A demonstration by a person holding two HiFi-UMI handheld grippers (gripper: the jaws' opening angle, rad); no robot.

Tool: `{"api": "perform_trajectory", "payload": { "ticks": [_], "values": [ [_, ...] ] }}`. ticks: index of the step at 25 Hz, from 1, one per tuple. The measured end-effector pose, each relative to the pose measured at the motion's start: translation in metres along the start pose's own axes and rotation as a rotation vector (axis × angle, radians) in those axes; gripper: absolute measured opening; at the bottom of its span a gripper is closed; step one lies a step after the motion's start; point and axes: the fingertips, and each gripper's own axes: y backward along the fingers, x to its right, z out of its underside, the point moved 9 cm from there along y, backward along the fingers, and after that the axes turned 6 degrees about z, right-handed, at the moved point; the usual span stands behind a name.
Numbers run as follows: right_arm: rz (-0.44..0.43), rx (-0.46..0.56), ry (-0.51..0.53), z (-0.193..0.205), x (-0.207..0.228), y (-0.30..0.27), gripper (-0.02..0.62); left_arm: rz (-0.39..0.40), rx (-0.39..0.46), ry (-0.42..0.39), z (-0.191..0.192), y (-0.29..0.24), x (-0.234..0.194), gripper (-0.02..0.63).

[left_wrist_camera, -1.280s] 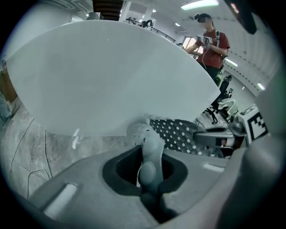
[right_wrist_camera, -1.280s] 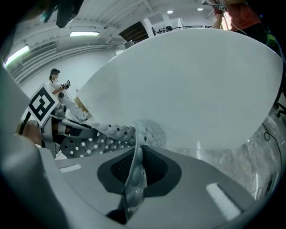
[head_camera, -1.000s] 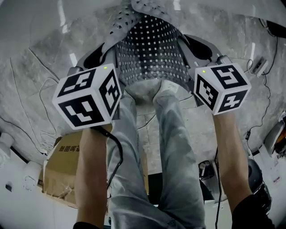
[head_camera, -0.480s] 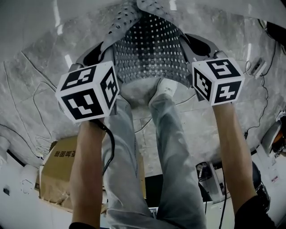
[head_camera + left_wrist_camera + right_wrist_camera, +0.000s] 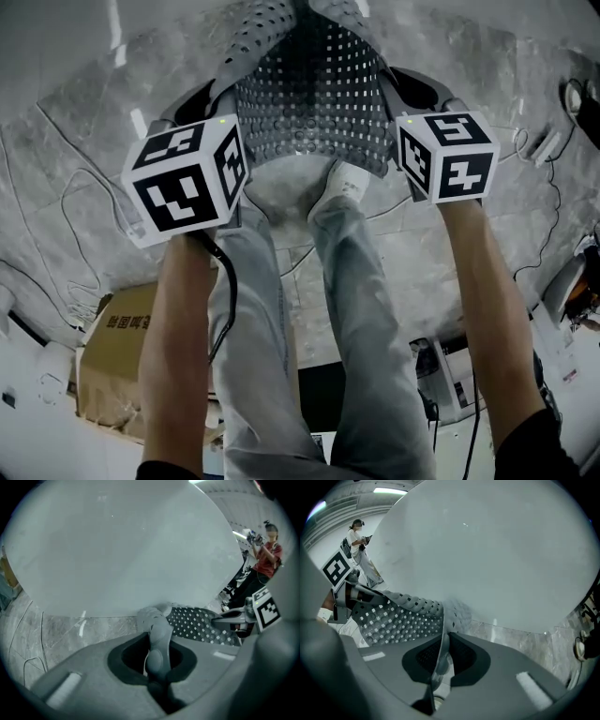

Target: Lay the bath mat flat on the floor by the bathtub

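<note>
Hanging between both claws, the bath mat (image 5: 314, 94) shows at the top middle of the head view, draped and curled, not yet flat. The left claw (image 5: 156, 654) and the right claw (image 5: 439, 660) each clamp one of its edges. Spreading it on the marble floor (image 5: 75, 169) beside the white bathtub (image 5: 117, 545) remains.

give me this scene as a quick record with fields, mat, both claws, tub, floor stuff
mat: grey perforated bath mat, held between both claws, not yet flat on the floor
left claw: shut on one mat corner
right claw: shut on the opposite corner
bathtub: white, right ahead of the mat
floor: grey marble, loose cables
clutter: cardboard box at the person's left
</note>
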Motion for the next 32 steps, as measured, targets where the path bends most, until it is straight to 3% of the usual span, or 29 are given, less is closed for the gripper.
{"api": "perform_trajectory", "payload": {
  "ticks": [9, 22, 26, 29, 32],
  "values": [
    [0.057, -0.064, 0.028, 0.015, 0.013, -0.028, 0.023, -0.051, -0.040, 0.041, 0.021, -0.017, -0.023, 0.026],
    [0.130, -0.141, 0.088, 0.035, 0.028, -0.052, 0.023, -0.130, -0.162, 0.012, 0.048, -0.041, -0.053, 0.032],
    [0.155, -0.169, 0.081, 0.044, 0.037, -0.060, 0.024, -0.146, -0.223, -0.022, 0.056, -0.052, -0.062, 0.038],
    [0.174, -0.188, 0.061, 0.050, 0.043, -0.066, 0.025, -0.138, -0.272, -0.090, 0.061, -0.061, -0.066, 0.043],
    [0.186, -0.216, 0.065, 0.057, 0.050, -0.073, 0.025, -0.180, -0.324, -0.154, 0.069, -0.068, -0.076, 0.046]
  ]
}}
